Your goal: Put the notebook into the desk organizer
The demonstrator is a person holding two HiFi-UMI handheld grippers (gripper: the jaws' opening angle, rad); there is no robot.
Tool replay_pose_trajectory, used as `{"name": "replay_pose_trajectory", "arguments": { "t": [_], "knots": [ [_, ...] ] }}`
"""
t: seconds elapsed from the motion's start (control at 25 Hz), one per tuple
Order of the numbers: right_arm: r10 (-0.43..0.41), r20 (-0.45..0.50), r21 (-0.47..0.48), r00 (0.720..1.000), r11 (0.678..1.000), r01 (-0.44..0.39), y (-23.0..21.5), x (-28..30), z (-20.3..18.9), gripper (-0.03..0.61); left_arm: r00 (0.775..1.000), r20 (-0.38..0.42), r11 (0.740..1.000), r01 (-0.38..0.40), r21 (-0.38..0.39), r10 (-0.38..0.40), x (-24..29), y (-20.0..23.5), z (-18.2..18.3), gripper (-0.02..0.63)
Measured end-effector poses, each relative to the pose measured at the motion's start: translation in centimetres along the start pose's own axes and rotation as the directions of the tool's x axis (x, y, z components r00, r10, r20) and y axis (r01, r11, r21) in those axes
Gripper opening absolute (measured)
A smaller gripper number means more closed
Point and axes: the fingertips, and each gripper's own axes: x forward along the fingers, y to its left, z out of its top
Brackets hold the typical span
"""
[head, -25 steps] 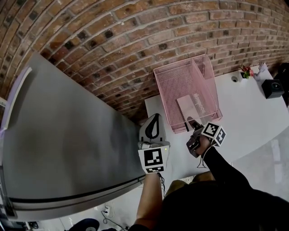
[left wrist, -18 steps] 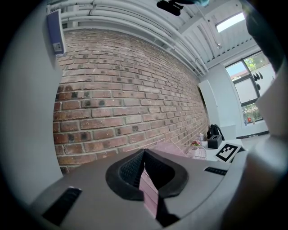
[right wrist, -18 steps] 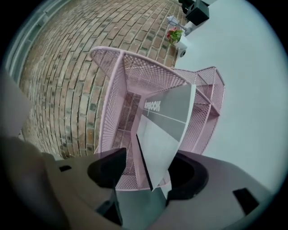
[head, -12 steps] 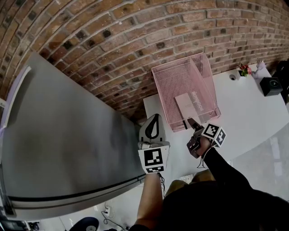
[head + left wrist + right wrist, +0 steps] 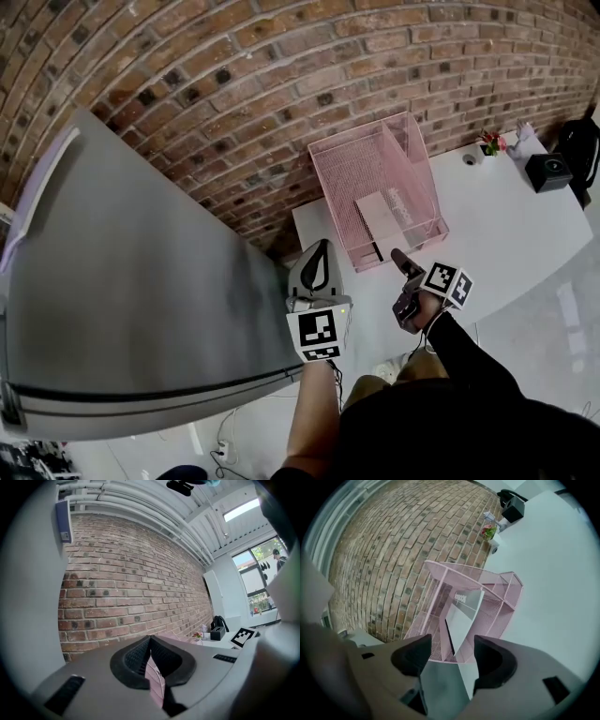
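Notebook (image 5: 466, 611) in organizer (image 5: 433, 620), right gripper (image 5: 452, 648) agape

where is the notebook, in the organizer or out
In: the notebook leans inside the pink organizer, and the right gripper, jaws apart, is clear of it.

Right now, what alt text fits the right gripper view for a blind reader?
The right tongs, open and empty, point at a pink mesh desk organizer on a white table, a grey notebook leaning inside it. A brick wall rises behind.
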Motion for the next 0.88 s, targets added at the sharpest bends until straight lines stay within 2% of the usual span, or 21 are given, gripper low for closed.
{"name": "replay_pose_trajectory", "arguments": {
  "t": [0.08,0.16,0.28,0.4,0.52,0.64,0.76,0.88],
  "knots": [
    [0.005,0.002,-0.105,1.0,0.994,-0.005,0.8,-0.8,0.0,0.275,1.0,0.012,1.0,0.008,0.001,-0.008,-0.6,-0.3,0.3,0.014],
    [-0.002,-0.006,-0.237,1.0,0.971,0.0,1.7,-1.6,-0.1,0.275,1.0,0.023,1.0,0.016,-0.001,-0.016,-1.3,-0.5,0.7,0.014],
    [0.0,0.007,-0.398,1.0,0.917,0.003,3.3,-2.9,0.0,0.275,0.999,0.034,1.0,0.025,-0.005,-0.025,-2.3,-0.8,1.1,0.014],
    [0.019,0.04,-0.539,0.999,0.842,0.006,4.9,-4.4,0.0,0.275,0.999,0.038,0.999,0.032,-0.007,-0.032,-3.4,-1.2,0.9,0.014],
    [0.038,0.074,-0.679,0.997,0.734,0.023,6.5,-5.8,-0.1,0.273,0.998,0.05,0.999,0.043,-0.008,-0.042,-4.5,-1.5,1.0,0.014],
    [0.057,0.119,-0.805,0.991,0.59,0.062,8.4,-7.3,0.3,0.275,0.997,0.061,0.998,0.054,-0.015,-0.053,-5.4,-1.9,1.2,0.014],
    [0.101,0.15,-0.883,0.983,0.461,0.087,10.6,-8.9,0.6,0.274,0.997,0.053,0.998,0.059,-0.017,-0.058,-6.1,-2.4,0.8,0.014],
    [0.158,0.159,-0.928,0.975,0.361,0.093,12.8,-10.4,1.1,0.273,0.996,0.053,0.998,0.066,-0.008,-0.066,-6.4,-3.2,1.2,0.014]
  ]
}}
